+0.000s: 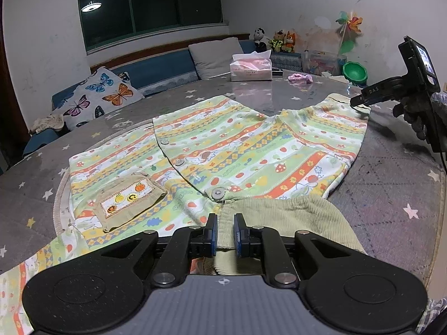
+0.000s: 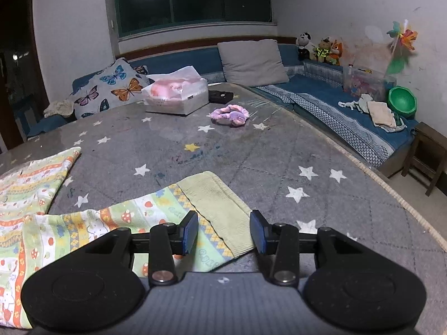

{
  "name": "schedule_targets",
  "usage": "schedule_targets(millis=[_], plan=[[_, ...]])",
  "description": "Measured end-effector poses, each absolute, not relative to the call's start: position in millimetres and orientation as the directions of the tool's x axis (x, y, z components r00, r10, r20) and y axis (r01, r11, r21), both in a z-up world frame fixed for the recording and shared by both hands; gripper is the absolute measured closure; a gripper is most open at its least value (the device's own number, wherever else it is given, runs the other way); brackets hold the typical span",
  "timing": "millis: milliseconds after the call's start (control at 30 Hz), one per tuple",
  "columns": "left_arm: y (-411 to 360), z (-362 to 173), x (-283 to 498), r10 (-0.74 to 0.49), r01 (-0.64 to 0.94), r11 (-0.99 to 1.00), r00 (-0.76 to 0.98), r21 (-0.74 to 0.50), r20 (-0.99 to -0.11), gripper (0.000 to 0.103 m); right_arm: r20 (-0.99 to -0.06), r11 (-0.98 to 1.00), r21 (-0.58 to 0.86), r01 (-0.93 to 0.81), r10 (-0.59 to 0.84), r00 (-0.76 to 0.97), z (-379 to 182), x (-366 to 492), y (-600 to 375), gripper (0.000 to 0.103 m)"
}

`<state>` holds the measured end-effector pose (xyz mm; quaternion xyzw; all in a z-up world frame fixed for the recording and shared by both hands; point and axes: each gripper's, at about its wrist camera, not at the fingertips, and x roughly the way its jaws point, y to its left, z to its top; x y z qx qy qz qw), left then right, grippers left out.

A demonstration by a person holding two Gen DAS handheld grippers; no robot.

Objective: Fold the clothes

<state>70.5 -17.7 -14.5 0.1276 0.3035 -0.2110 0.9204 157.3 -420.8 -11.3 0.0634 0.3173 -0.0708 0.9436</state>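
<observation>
We're in a dim room with a dark window [image 1: 151, 5] and a blue sofa [image 2: 329, 103] running round the far wall. In front of it sits the big grey table [image 2: 251, 153], covered with a star-print cloth.

Spread across the table is the jacket [image 1: 223, 150], a child's striped one printed with mushrooms and rabbits. It lies front up and buttoned, with a beige pocket [image 1: 128, 198] on one side. One sleeve reaches out toward the right, and its ribbed green cuff [image 2: 218, 206] lies flat on the cloth.

On the sofa we've got a butterfly pillow [image 1: 97, 95], a grey pillow [image 2: 251, 61] and a row of soft toys [image 2: 321, 48] in the corner. A tissue box [image 2: 176, 95] stands at the far side of the table, and a purple scrunchie [image 2: 230, 115] lies near it.

Now the tools. Our left gripper [image 1: 225, 233] is at the jacket's green collar [image 1: 279, 217], jaws drawn in narrow with the ribbed fabric between the pads. Whether they're actually pinching it, we can't tell.

Our right gripper [image 2: 223, 231] hangs over the cuff, jaws spread wide on either side of it, holding nothing.
</observation>
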Motion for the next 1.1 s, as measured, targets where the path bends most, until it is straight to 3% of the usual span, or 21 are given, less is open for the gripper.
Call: schedule_targets(millis=[300, 433, 633, 767, 833, 1100], plan=[[-18, -3, 74, -0.29, 0.439, 0.892, 0.744, 0.112, -0.602, 0.084, -0.595, 0.973, 0.099, 0.209, -0.111, 0.796, -10, 155, -428, 0.054], [-22, 1, 76, -0.291, 0.441, 0.89, 0.75, 0.12, -0.594, 0.069, -0.604, 0.972, 0.103, 0.211, -0.107, 0.789, -11, 153, -430, 0.054], [-34, 5, 83, -0.296, 0.441, 0.89, 0.753, 0.117, -0.588, 0.057, -0.611, 0.976, 0.106, 0.192, -0.089, 0.787, -15, 149, -430, 0.054], [-43, 7, 88, -0.299, 0.441, 0.891, 0.754, 0.112, -0.585, 0.051, -0.612, 0.976, 0.1, 0.192, -0.092, 0.785, -15, 150, -429, 0.075], [-47, 8, 90, -0.301, 0.441, 0.891, 0.754, 0.11, -0.584, 0.049, -0.616, 0.977, 0.117, 0.177, -0.068, 0.785, -14, 149, -429, 0.094], [-70, 8, 105, -0.311, 0.459, 0.881, 0.74, 0.11, -0.596, 0.048, -0.605, 0.976, 0.12, 0.181, -0.073, 0.793, -10, 136, -430, 0.095]])
